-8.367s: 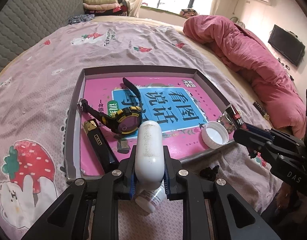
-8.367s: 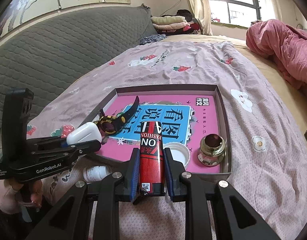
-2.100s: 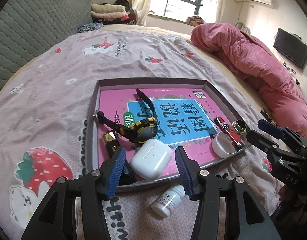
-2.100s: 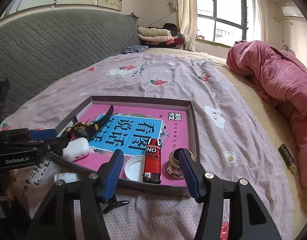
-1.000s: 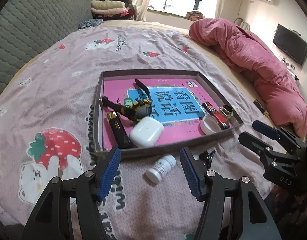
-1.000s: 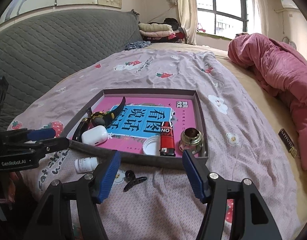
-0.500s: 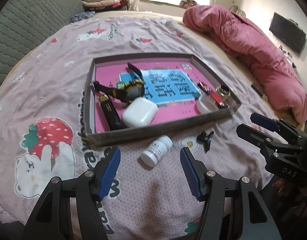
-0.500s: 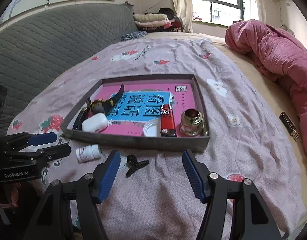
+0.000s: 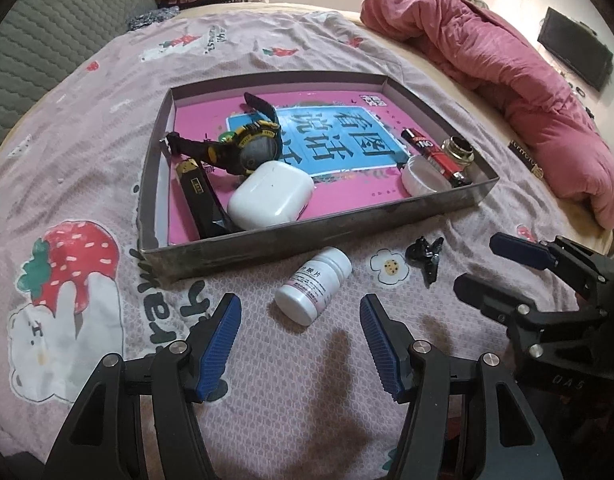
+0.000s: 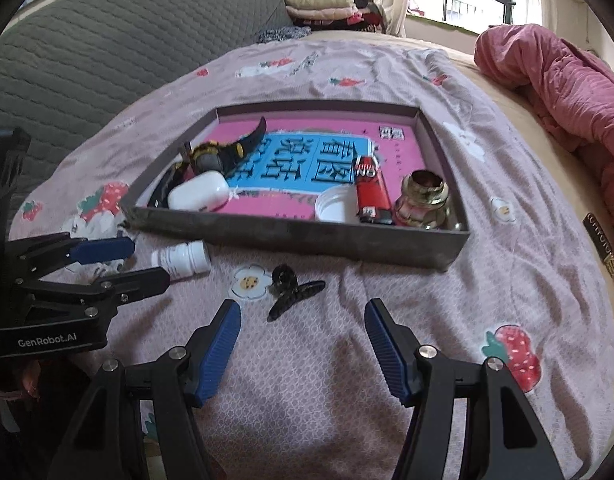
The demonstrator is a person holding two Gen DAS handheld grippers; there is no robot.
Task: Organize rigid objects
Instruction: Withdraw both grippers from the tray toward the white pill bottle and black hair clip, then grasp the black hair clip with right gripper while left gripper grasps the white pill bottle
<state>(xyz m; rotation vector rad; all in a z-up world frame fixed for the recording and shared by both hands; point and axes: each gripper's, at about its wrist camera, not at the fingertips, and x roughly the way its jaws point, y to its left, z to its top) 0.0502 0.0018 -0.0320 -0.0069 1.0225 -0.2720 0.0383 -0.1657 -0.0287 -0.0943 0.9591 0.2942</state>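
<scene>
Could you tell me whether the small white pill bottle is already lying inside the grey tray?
No, the white pill bottle lies on the bedspread just outside the near wall of the tray.

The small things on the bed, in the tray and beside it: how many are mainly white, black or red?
White: 3: earbud case, bottle cap, pill bottle
Black: 3: watch, lighter, hair clip
Red: 1: lighter
Total: 7
</scene>
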